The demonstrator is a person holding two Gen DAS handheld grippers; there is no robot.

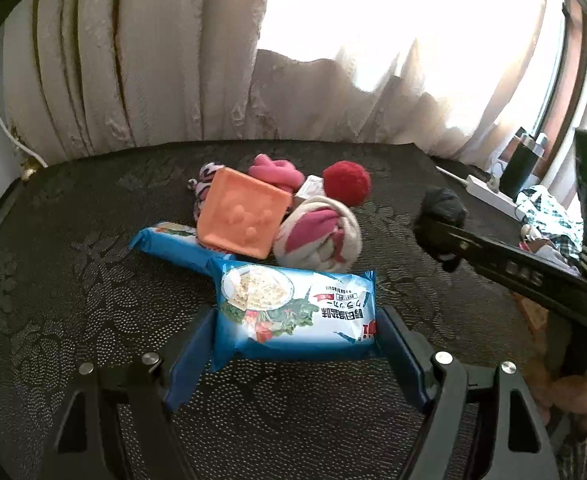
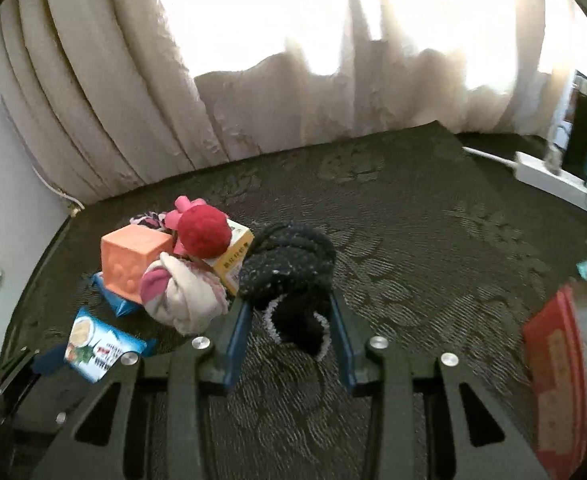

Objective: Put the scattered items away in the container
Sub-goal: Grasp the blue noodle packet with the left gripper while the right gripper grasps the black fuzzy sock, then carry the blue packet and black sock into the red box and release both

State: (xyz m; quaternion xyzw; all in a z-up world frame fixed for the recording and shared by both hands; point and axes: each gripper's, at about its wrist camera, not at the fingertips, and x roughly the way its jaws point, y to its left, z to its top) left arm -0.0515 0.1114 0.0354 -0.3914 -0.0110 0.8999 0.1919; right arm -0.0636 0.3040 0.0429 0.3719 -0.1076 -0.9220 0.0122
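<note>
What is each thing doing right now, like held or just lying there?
Left gripper: shut on cracker pack.
Cracker pack: held, lifted.
Right gripper: shut on black sock.
Black sock: rolled up, held.
Second cracker pack: lying flat under orange block.
Orange block: tilted, resting on pile.
White-pink sock: rolled up, lying.
Red ball: resting on pile.
</note>
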